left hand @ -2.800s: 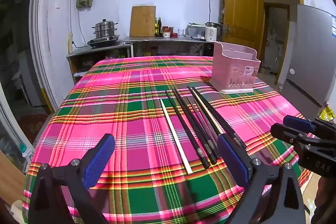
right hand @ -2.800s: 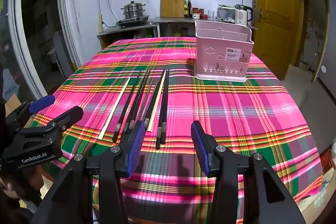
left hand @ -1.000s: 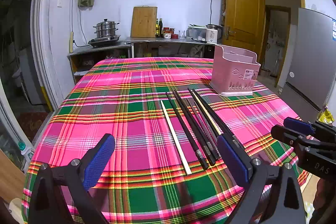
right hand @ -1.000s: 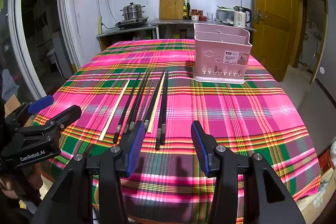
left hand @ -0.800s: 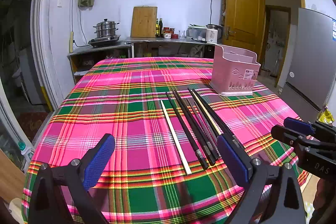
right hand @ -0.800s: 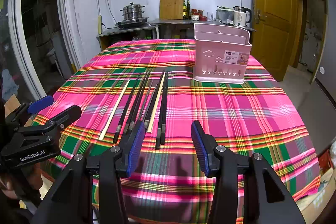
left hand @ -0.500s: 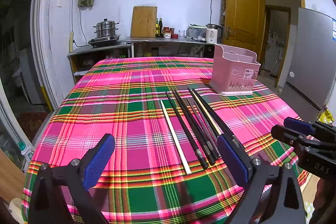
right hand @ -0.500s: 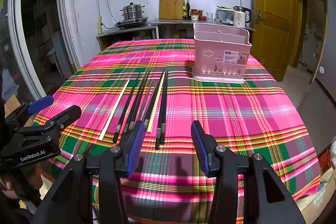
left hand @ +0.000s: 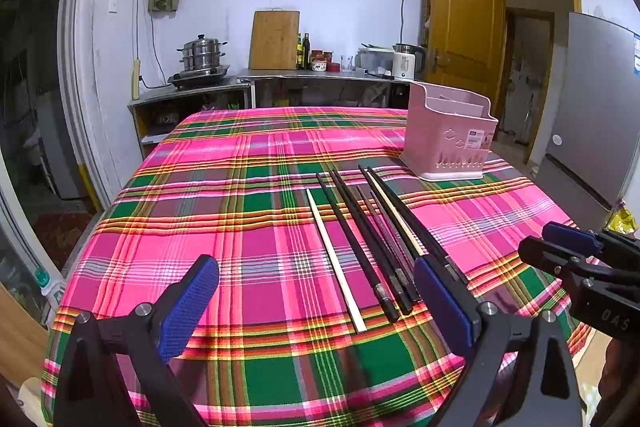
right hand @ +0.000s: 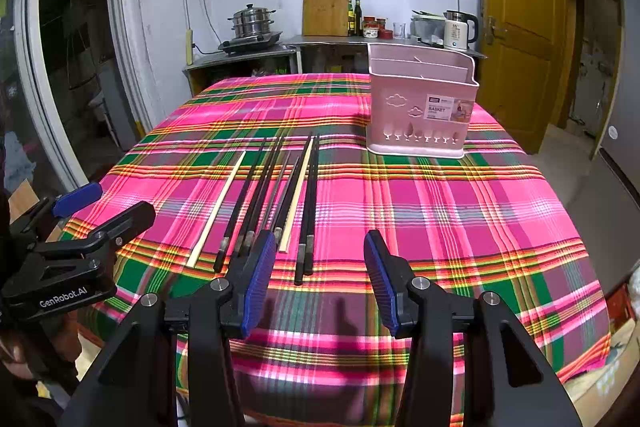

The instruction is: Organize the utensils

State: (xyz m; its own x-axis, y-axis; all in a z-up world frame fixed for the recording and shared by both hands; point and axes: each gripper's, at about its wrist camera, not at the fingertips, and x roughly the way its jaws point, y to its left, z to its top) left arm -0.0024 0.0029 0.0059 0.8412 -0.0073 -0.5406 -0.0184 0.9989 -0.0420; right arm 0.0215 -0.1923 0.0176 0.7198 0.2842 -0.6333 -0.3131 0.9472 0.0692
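Note:
Several chopsticks lie side by side on the pink plaid tablecloth, most of them black, two pale wood. Behind them stands a pink utensil basket with empty compartments. My left gripper hovers open over the near table edge, left of the chopsticks' near ends. The right gripper is also open, just short of the black chopsticks' near ends. Each gripper shows at the edge of the other's view: the right gripper, the left gripper.
A counter along the back wall carries a steel pot, a wooden cutting board, bottles and a kettle. A wooden door and a grey fridge stand to the right.
Almost nothing has moved. Both grippers stay open at the near table edge, and the view rose very slightly since the oldest frames.

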